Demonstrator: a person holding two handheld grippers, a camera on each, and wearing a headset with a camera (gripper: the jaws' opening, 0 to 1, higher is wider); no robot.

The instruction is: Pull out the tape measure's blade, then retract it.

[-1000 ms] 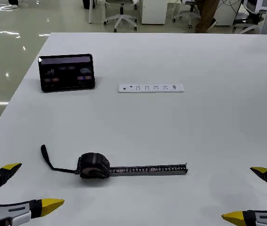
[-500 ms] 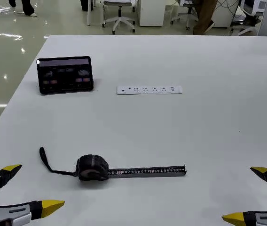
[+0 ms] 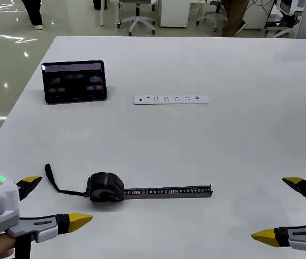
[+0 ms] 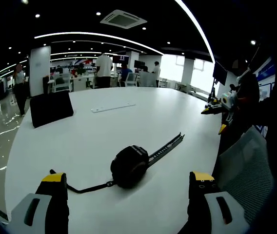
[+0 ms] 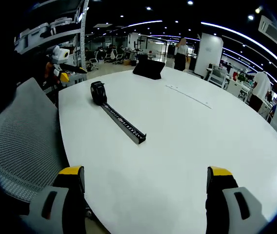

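One tape measure [image 3: 106, 187] lies before left gripper [image 3: 61, 199] and right gripper [image 3: 270, 208], both gaping empty.

Open-plan office. Big matte white desk [image 3: 250, 135] on a glossy pale floor [image 3: 2, 48], with white swivel chairs on castor bases [image 3: 138, 19] at 12 o'clock past its far edge. On the desk: flat white multi-socket power strip [image 3: 170, 99] at 12, propped black tablet screen [image 3: 74, 81] at 10. Left gripper view: square white ceiling air-con vent [image 4: 123, 19], long curved strip lights [image 4: 94, 35], workstation rows, standing people [image 4: 104, 68]. Right gripper view: grey mesh office chair back [image 5: 21, 141].
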